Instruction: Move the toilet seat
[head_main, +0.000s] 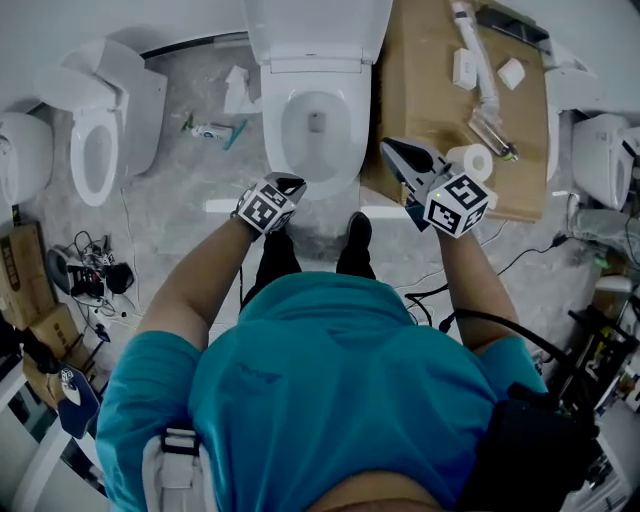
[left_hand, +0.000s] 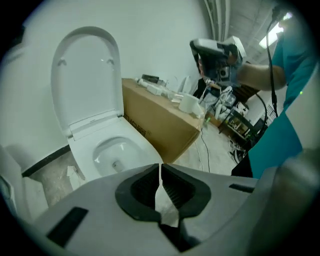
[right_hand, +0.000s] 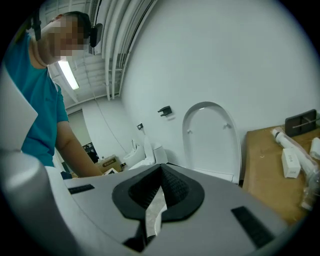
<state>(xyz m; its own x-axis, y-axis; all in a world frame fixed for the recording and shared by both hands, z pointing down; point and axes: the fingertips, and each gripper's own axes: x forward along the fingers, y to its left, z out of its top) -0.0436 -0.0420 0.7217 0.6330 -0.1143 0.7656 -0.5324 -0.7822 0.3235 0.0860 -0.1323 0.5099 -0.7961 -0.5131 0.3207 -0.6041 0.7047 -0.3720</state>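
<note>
The white toilet (head_main: 318, 130) stands in the middle, its bowl uncovered. Its seat and lid (left_hand: 87, 75) are raised upright against the wall, and the raised seat (right_hand: 210, 135) also shows in the right gripper view. My left gripper (head_main: 290, 182) hangs just in front of the bowl's front left rim, apart from it, with jaws shut and nothing between them (left_hand: 160, 165). My right gripper (head_main: 392, 148) is held at the bowl's right side over the box edge, jaws closed together on nothing (right_hand: 161, 166). It points toward the raised seat.
A cardboard box (head_main: 430, 90) stands right of the toilet with a paper roll (head_main: 470, 160), small boxes and a tube on it. Other toilets stand at the left (head_main: 95, 140) and right (head_main: 600, 150). Cables and gear (head_main: 90, 270) lie on the floor. My feet (head_main: 355, 240) are before the bowl.
</note>
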